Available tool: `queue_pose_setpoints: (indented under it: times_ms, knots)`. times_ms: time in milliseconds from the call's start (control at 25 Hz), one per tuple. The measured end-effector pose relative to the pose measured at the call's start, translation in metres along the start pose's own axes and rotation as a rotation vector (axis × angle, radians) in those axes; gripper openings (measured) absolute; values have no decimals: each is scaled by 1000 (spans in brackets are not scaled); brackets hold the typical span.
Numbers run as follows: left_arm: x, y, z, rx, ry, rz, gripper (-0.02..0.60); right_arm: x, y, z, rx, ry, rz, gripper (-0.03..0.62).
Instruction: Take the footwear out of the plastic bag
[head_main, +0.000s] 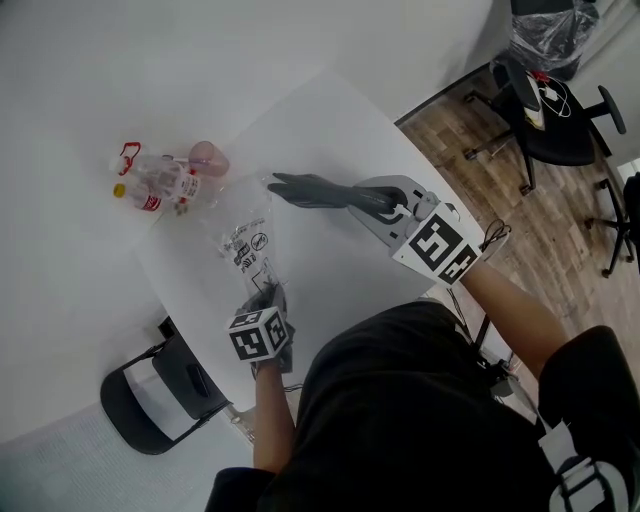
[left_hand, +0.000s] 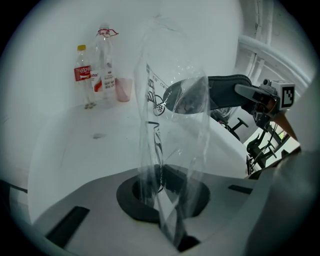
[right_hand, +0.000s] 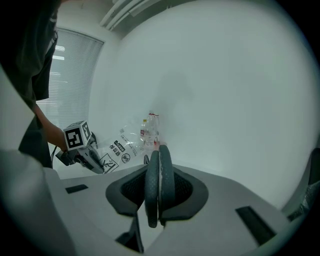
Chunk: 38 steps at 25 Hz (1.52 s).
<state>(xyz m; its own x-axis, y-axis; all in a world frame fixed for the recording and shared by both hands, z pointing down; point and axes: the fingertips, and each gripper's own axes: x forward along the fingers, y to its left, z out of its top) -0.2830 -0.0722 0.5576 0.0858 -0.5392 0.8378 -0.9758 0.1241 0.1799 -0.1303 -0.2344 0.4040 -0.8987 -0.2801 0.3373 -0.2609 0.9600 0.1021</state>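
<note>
A clear printed plastic bag (head_main: 246, 238) lies stretched over the white table (head_main: 330, 130). My left gripper (head_main: 263, 294) is shut on the bag's near end, and in the left gripper view the film (left_hand: 172, 125) rises straight from the jaws. A pair of flat dark grey footwear (head_main: 320, 192) is held sole to sole in my right gripper (head_main: 378, 205), which is shut on it. The right gripper view shows both pieces (right_hand: 159, 180) pressed together between the pads. The toe end (left_hand: 186, 99) shows through the bag's film at its far mouth. The heel end (left_hand: 227, 91) is outside the bag.
Two plastic bottles (head_main: 150, 185) and a pink cup (head_main: 208, 158) stand at the table's far left. A black chair (head_main: 160, 395) sits below the near table edge. Office chairs (head_main: 545, 110) stand on the wood floor to the right.
</note>
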Motion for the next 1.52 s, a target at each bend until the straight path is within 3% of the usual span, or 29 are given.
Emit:
queue_pose_setpoints:
  times_ms: [1520]
  knots:
    - [2,-1,9,25,-3,-1,31,1,-2,0,-7,-6,3,80]
